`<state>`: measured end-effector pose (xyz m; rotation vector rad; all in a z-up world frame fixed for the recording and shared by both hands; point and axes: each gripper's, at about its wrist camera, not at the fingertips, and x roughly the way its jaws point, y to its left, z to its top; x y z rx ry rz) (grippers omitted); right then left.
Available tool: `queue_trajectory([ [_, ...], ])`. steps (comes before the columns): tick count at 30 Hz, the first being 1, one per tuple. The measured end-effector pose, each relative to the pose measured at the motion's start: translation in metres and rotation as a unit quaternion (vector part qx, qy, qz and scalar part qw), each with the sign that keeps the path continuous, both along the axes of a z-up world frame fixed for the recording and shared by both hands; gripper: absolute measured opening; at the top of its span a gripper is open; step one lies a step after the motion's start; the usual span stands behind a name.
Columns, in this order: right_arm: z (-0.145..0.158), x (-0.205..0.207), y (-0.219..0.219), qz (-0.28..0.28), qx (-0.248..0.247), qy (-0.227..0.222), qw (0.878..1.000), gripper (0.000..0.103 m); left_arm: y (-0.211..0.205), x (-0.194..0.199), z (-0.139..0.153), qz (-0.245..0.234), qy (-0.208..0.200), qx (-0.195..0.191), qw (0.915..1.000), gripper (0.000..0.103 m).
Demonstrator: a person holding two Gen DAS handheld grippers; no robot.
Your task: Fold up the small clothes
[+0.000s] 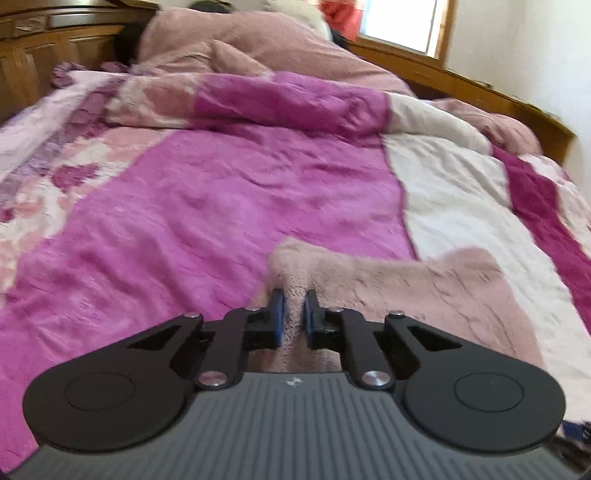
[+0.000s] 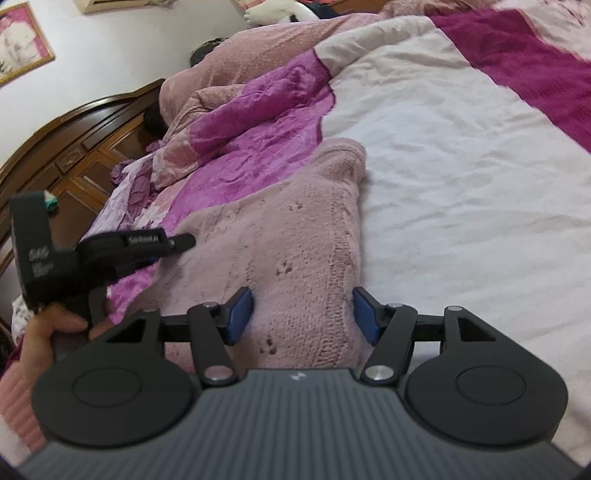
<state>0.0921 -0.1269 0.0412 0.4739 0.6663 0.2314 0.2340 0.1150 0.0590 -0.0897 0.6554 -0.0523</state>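
So on my left there's a dark wooden headboard with carved panels, and a pink framed picture up on the white wall above it. The whole work surface is a bed with a crumpled quilt, magenta in the middle, floral pink toward the left edge, then a wide white band and another dark magenta stripe further right. A fluffy dusty-pink blanket is heaped up by the headboard, and there's a window with a wood frame in the far right corner.

The thing I'm folding is a small pink knit garment, lying on the quilt right across where the magenta meets the white.

My left claw is pinched tight on a bunched-up ridge of that pink knit, blue pads pressing the fabric from both sides. You can see my hand gripping it in the other view.

My right claw is spread about halfway, straddling the near end of the garment. Pads sit either side of it, not squeezing.
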Motion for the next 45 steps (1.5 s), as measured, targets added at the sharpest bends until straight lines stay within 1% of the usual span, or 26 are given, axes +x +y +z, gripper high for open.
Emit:
queue_trajectory([
  [2,0.001,0.0,0.005,0.004,-0.008,-0.003,1.0,0.063,0.006,0.01,-0.006,0.007,0.013,0.017,0.9997,0.009],
  [4,-0.001,0.001,0.009,0.007,-0.02,-0.003,1.0,0.063,0.008,0.014,-0.014,-0.001,0.028,0.021,0.9994,0.009],
  [6,-0.004,0.002,0.01,0.006,-0.025,0.001,1.0,0.064,0.002,0.012,-0.014,-0.015,0.021,0.047,0.9985,0.009],
  [7,-0.005,0.002,0.01,0.005,-0.024,0.002,1.0,0.064,0.0,0.011,-0.014,-0.017,0.021,0.055,0.9981,0.01],
  [9,-0.004,0.002,0.007,0.005,-0.019,0.004,1.0,0.065,-0.001,0.008,-0.01,-0.017,0.023,0.048,0.9984,0.01],
  [10,-0.003,0.002,0.006,0.006,-0.017,0.006,1.0,0.065,0.001,0.005,-0.007,-0.017,0.023,0.038,0.9989,0.01],
  [11,-0.003,0.002,0.003,0.006,-0.013,0.008,1.0,0.065,0.003,0.002,-0.004,-0.016,0.025,0.028,0.9991,0.017],
  [12,-0.002,0.002,0.0,0.006,-0.006,0.011,1.0,0.065,0.005,-0.001,-0.001,-0.015,0.026,0.023,0.9993,0.027],
  [13,-0.001,0.002,-0.002,0.005,0.0,0.014,1.0,0.066,0.008,-0.005,0.002,-0.015,0.03,0.016,0.9993,0.032],
  [14,0.001,0.002,-0.005,0.003,0.005,0.016,1.0,0.067,0.009,-0.008,0.005,-0.014,0.034,0.011,0.9993,0.044],
  [15,0.003,0.002,-0.007,0.001,0.008,0.015,1.0,0.067,0.012,-0.012,0.008,-0.014,0.037,0.006,0.9992,0.054],
  [18,0.005,0.003,-0.017,-0.007,0.018,0.011,1.0,0.072,0.021,-0.03,0.015,-0.02,0.039,-0.013,0.999,0.067],
  [21,0.0,0.01,-0.028,-0.011,0.043,0.025,0.999,0.074,0.029,-0.041,0.015,-0.03,0.056,-0.033,0.9974,0.075],
  [26,-0.013,0.025,-0.04,0.005,0.095,0.051,0.994,0.076,0.043,-0.048,0.0,-0.046,0.109,-0.102,0.9877,0.077],
  [30,-0.023,0.037,-0.036,0.027,0.115,0.063,0.991,0.077,0.05,-0.045,-0.012,-0.045,0.123,-0.127,0.9831,0.082],
  [32,-0.026,0.041,-0.031,0.04,0.112,0.062,0.991,0.077,0.052,-0.041,-0.018,-0.044,0.134,-0.145,0.9792,0.082],
  [34,-0.027,0.046,-0.025,0.056,0.109,0.061,0.991,0.077,0.054,-0.038,-0.021,-0.049,0.143,-0.172,0.9734,0.082],
  [35,-0.028,0.05,-0.02,0.061,0.108,0.062,0.99,0.078,0.055,-0.037,-0.024,-0.055,0.148,-0.19,0.969,0.082],
  [37,-0.03,0.056,-0.015,0.068,0.108,0.064,0.99,0.078,0.054,-0.034,-0.033,-0.071,0.162,-0.234,0.9559,0.082],
  [38,-0.03,0.059,-0.013,0.069,0.11,0.065,0.989,0.077,0.052,-0.035,-0.035,-0.07,0.164,-0.242,0.9536,0.08],
  [39,-0.029,0.061,-0.013,0.069,0.114,0.066,0.989,0.075,0.049,-0.036,-0.035,-0.067,0.159,-0.238,0.9559,0.077],
  [40,-0.027,0.062,-0.014,0.067,0.118,0.065,0.989,0.064,0.046,-0.038,-0.034,-0.068,0.152,-0.232,0.9584,0.073],
  [41,-0.024,0.062,-0.016,0.065,0.123,0.061,0.988,0.056,0.043,-0.04,-0.031,-0.071,0.143,-0.226,0.9609,0.062],
  [42,-0.021,0.062,-0.017,0.064,0.126,0.058,0.988,0.054,0.042,-0.041,-0.028,-0.075,0.137,-0.225,0.9617,0.052],
  [43,-0.017,0.06,-0.018,0.065,0.125,0.055,0.989,0.051,0.042,-0.043,-0.025,-0.077,0.132,-0.227,0.9619,0.049],
  [45,-0.007,0.058,-0.02,0.066,0.124,0.046,0.989,0.049,0.042,-0.045,-0.018,-0.079,0.127,-0.235,0.9604,0.045],
])
